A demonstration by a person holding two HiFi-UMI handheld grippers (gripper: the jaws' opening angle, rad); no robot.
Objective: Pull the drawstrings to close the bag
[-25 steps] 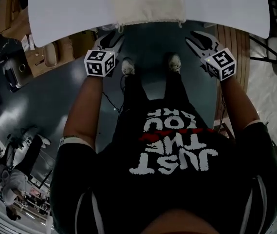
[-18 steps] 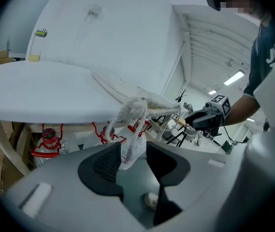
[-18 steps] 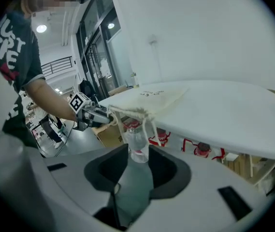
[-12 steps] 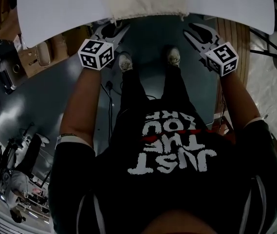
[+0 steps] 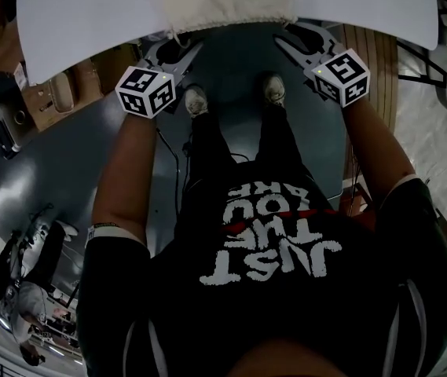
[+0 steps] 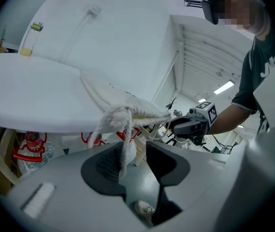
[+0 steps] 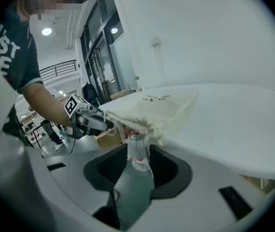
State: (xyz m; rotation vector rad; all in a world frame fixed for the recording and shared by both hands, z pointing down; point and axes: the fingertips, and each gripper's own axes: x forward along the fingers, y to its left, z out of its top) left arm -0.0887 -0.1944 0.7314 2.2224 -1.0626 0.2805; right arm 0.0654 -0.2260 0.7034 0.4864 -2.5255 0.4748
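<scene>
Your left claw gapes, white knotted drawstring dangling loose between its jaws, and your right claw stands equally open just below the cream cloth bag on the white bench.

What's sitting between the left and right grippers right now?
Head view: the gathered mouth of the bag, at the table edge, spans the gap between left gripper and right gripper. A drawstring hangs between the open left jaws.
</scene>
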